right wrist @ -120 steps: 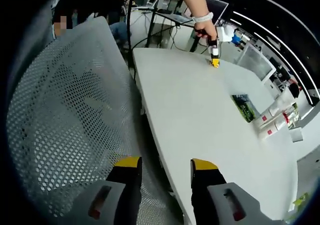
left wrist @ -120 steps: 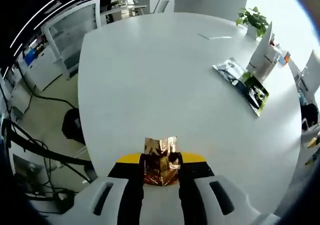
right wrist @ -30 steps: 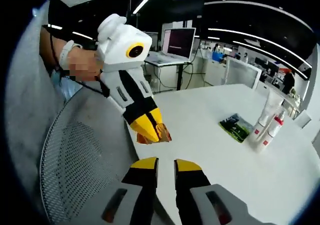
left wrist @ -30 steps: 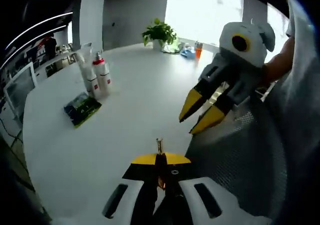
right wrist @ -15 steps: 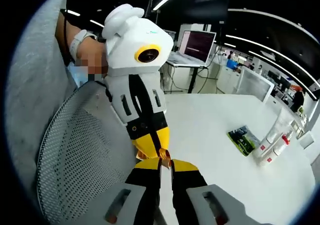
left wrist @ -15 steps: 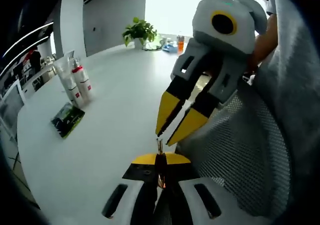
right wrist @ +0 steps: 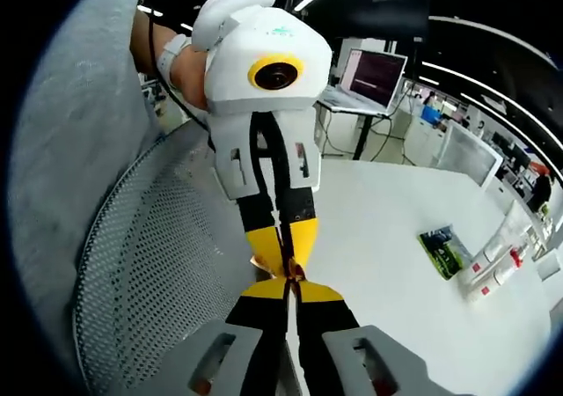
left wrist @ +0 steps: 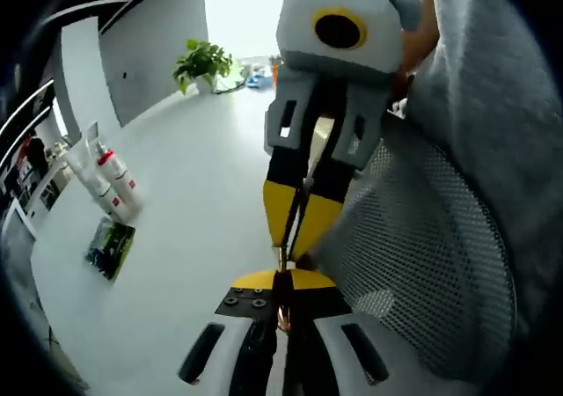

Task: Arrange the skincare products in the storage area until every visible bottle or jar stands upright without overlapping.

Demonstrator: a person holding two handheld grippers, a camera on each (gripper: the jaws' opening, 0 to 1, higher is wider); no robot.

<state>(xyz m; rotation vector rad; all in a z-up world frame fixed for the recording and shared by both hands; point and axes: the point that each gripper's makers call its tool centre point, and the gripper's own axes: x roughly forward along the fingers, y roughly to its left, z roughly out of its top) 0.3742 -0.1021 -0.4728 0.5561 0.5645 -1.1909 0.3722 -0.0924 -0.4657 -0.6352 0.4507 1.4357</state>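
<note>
My left gripper (left wrist: 281, 277) is shut on a thin gold foil sachet (left wrist: 281, 301), seen edge-on between its jaws. My right gripper (left wrist: 294, 238) comes down from above and meets it tip to tip, its jaws closed on the sachet's upper edge. In the right gripper view my right gripper (right wrist: 288, 287) pinches the gold sachet (right wrist: 266, 264) just below the left gripper (right wrist: 281, 245). Two white bottles (left wrist: 107, 181), one red-capped, stand upright far off on the white table (left wrist: 193, 202), beside a flat green packet (left wrist: 110, 247). The white bottles (right wrist: 500, 264) and the green packet (right wrist: 444, 248) lie at the table's far side.
A grey mesh chair back (left wrist: 413, 264) sits close beside both grippers, and the mesh chair back (right wrist: 149, 273) lies left of the jaws. A person's grey sleeve (left wrist: 493, 106) is above it. A potted plant (left wrist: 204, 62) stands at the table's far end. A monitor (right wrist: 378, 75) stands behind the table.
The two grippers have come together over the chair edge. My right gripper, open a second ago, has shut on the gold sachet that the left one holds.
</note>
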